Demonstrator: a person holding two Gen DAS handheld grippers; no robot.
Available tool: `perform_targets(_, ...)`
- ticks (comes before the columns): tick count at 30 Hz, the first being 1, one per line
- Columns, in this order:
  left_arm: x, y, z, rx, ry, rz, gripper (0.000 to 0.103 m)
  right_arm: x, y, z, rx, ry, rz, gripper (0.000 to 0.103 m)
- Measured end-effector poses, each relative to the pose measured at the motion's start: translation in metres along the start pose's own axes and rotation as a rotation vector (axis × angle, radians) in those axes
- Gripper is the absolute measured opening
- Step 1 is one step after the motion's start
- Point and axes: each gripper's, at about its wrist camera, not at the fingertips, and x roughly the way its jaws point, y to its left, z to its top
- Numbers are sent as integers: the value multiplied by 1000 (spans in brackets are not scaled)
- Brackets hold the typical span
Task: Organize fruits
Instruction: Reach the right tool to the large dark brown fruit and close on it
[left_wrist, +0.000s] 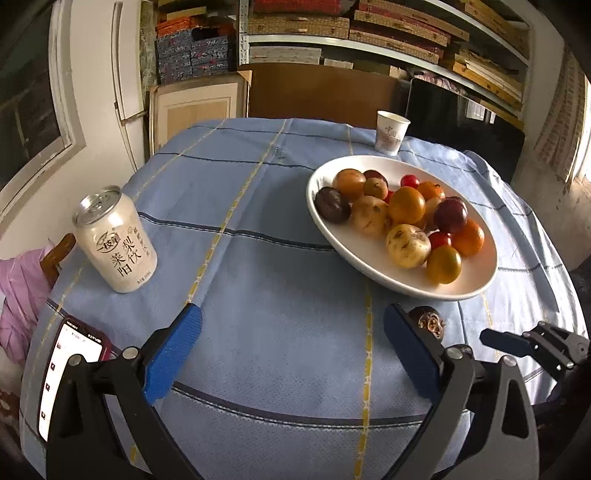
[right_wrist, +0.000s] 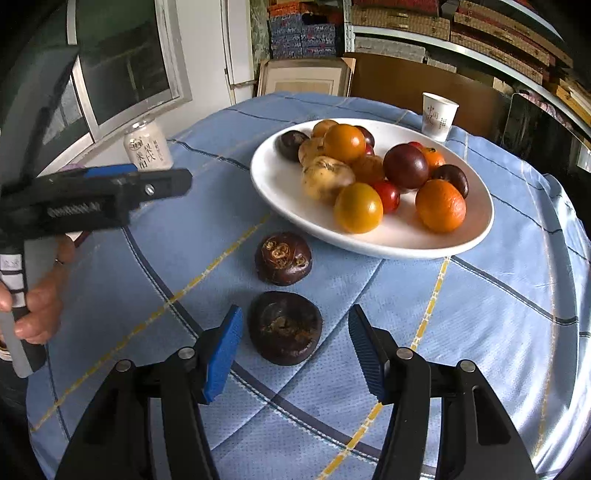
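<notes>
Printed Chinese characters on the can and the paper cup

The drink can (left_wrist: 116, 242) at the left of the bench (left_wrist: 258, 221) bears large dark characters in two upright columns, reading 莱阳 and 梨饮, below a round emblem holding two characters too small to make out; a further column of small print runs down its right side and cannot be read. The paper cup (left_wrist: 390, 132) at the far right of the bench carries red print, its upper characters looking like 中国, the rest blurred. The phone (left_wrist: 72, 373) at the near left edge shows a lit screen with a status bar and small icons, none legible.
</notes>
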Motion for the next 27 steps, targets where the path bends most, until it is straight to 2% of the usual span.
perform_targets(12, 2, 0, 0, -3, 10, 8, 97, 16, 12, -2, -41, 52, -12, 59)
perform_targets(14, 3, 1, 0, -11, 14, 7, 97, 16, 15, -2, -60, 47, -36, 55)
perform_targets(15, 3, 2, 0, -13, 15, 8, 97, 17, 15, -2, -65, 44, -38, 47)
perform_targets(16, 4, 2, 0, -14, 16, 11, 97, 16, 15, -2, -66, 43, -37, 45)
perform_targets(18, 5, 2, 0, -14, 18, 17, 97, 14, 13, -3, -58, 39, -38, 45)
perform_targets(23, 10, -3, -3, 4, 27, 15, 97, -11, -9, -1, 37, -30, 2, 44)
perform_targets(27, 13, -21, -9, 47, 44, -47, 97, -36, -35, 2, 126, -109, -8, 45)
